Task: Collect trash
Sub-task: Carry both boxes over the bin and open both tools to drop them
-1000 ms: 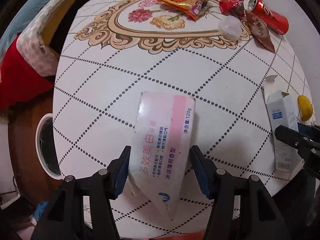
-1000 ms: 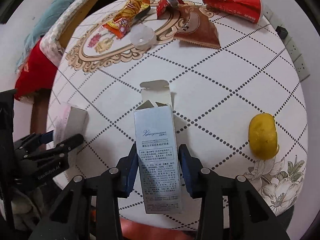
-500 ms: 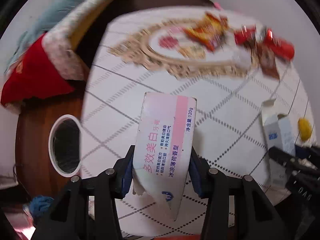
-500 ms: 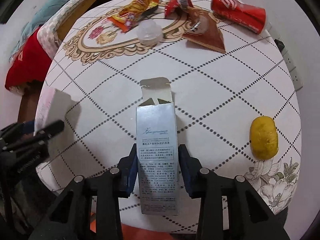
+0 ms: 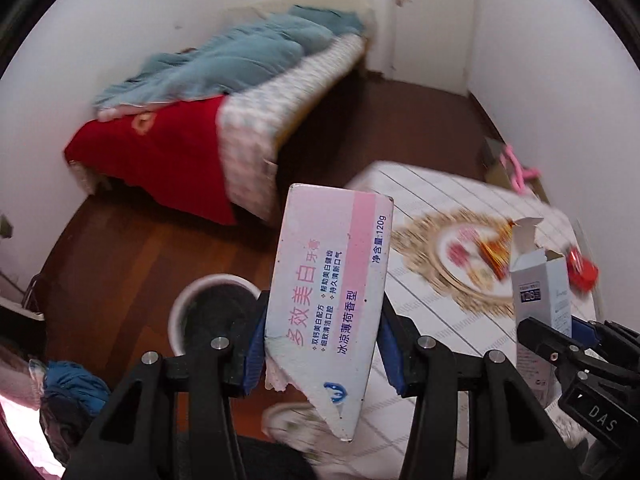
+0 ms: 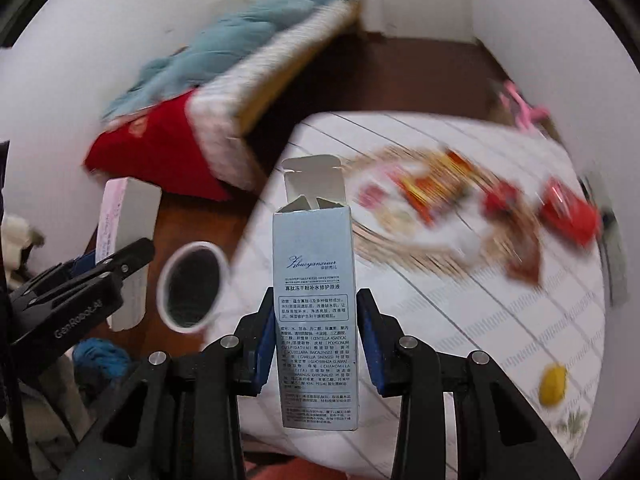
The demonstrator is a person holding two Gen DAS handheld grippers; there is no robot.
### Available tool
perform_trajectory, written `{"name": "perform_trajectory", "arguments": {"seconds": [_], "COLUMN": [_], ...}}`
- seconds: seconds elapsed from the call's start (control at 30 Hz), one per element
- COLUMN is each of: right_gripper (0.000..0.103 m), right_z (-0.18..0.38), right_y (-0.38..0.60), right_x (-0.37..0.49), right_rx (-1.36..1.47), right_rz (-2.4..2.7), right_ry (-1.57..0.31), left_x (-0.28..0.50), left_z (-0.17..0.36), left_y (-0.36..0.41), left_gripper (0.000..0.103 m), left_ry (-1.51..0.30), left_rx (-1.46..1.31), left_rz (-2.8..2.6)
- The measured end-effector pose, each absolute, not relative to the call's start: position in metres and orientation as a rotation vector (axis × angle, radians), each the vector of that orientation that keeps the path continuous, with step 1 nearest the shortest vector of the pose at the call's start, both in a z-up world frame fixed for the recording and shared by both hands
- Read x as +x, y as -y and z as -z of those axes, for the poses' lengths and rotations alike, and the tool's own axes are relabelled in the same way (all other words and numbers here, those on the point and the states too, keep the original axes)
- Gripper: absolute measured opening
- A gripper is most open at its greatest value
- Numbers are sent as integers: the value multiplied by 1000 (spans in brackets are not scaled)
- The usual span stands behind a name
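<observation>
Left wrist view: dark wooden floor (image 5: 132,240), white walls, a bed (image 5: 256,92) at far left under a teal quilt and red cover. Round table (image 5: 436,308) at right, white cloth with a dotted diamond grid and a gold floral medallion. One white-rimmed bin (image 5: 208,312) on the floor just left of the table, dark inside. One heap of blue cloth (image 5: 72,388) at near left.

Two cartons, both lifted clear of the tabletop. One pink-and-white toothpaste box (image 5: 328,300) clamped in the left gripper (image 5: 324,344), blue pads pressed on its long sides; long axis running near to far, leaning a little right, torn end nearest the camera, intact end pointing away toward the bed. One silver-blue carton (image 6: 314,304) squeezed in the right gripper (image 6: 316,340); long axis upright in the right wrist view, open flap at the far end, closed end near.

On the table, motion-blurred: one red can (image 6: 568,212) at far right, several red and orange wrappers (image 6: 440,188) over the medallion, exact number unclear, one yellow object (image 6: 552,384) near the right edge.
</observation>
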State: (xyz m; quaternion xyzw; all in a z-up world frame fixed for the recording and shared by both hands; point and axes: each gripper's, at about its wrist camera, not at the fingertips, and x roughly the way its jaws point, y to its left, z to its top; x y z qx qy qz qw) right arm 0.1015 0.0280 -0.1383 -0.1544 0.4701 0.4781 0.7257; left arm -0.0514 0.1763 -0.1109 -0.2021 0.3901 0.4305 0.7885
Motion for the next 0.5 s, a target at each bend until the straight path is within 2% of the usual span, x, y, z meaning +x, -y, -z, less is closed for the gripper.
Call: {"name": "perform_trajectory", "arguments": {"seconds": [0.13, 0.23, 0.5], "right_gripper": [40, 40, 40], "right_z": [121, 134, 259], "right_y": [-89, -145, -286], "right_x": [63, 33, -37], "right_rx": [-386, -467, -773], "right_rz": [-1174, -1249, -1293], "right_ry": [-1006, -1030, -1269], "left_x": [-94, -119, -172], "left_z": [108, 129, 273], "left_y": [-222, -257, -367], "left_gripper": [45, 45, 45], "left_ry": [-841, -901, -1238], "left_rx": [-478, -506, -798], "left_rz": [-986, -1023, -931]}}
